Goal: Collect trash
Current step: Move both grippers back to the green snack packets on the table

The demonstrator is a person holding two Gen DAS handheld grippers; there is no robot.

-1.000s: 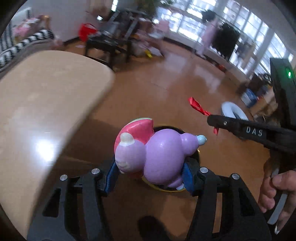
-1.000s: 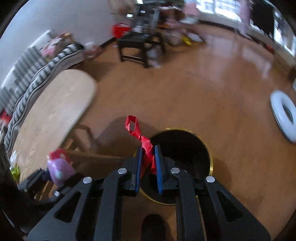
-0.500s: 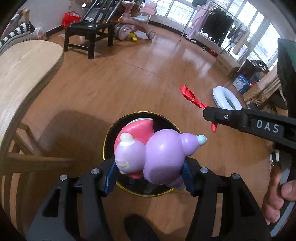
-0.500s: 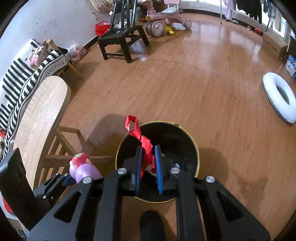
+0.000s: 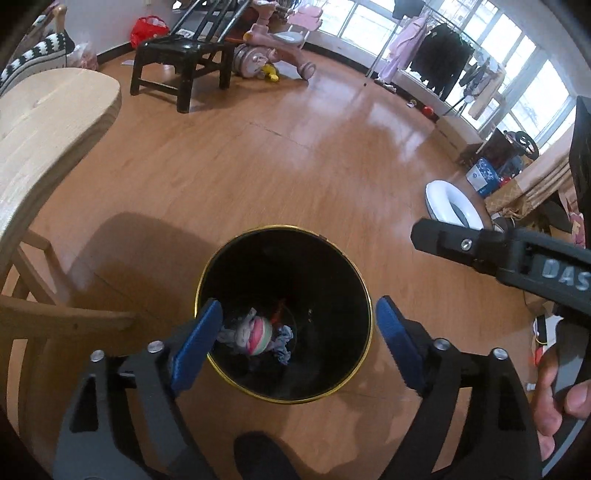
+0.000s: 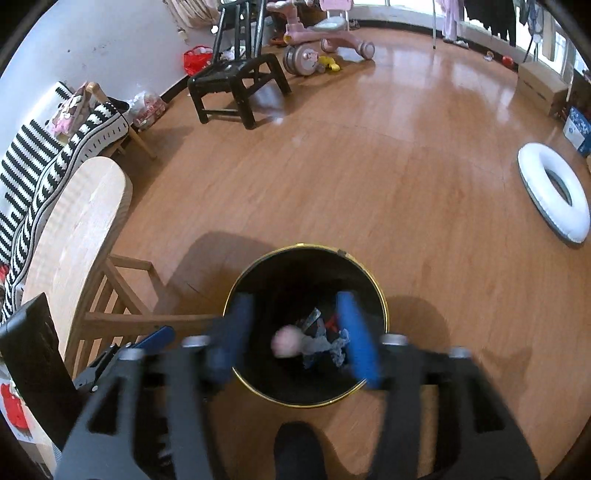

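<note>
Wood-plank floor, sunlit, with a black chair, a pink ride-on toy and a white swim ring well apart from the work. Light wooden worktop at left, its leg frame just beside the black bin with the gold rim.

Left tool hangs over the bin mouth, jaws spread wide, nothing between the blue pads. Right tool also over the bin, jaws apart and empty, motion-blurred. Both loads lie at the bottom of the bin: the pink-and-purple toy among crumpled scraps, and a sliver of red ribbon beside it.

Risks, as judged from here:
- Both tools crowd the same opening; a careless lift could knock them together or clip the rim.
- Bin looks light and stands free on the floor; a bump could tip it toward the worktop leg and spill the contents.
- Right tool's blur suggests fast movement, which would make such a strike harder to avoid.
- Whether more trash remains elsewhere cannot be told.
</note>
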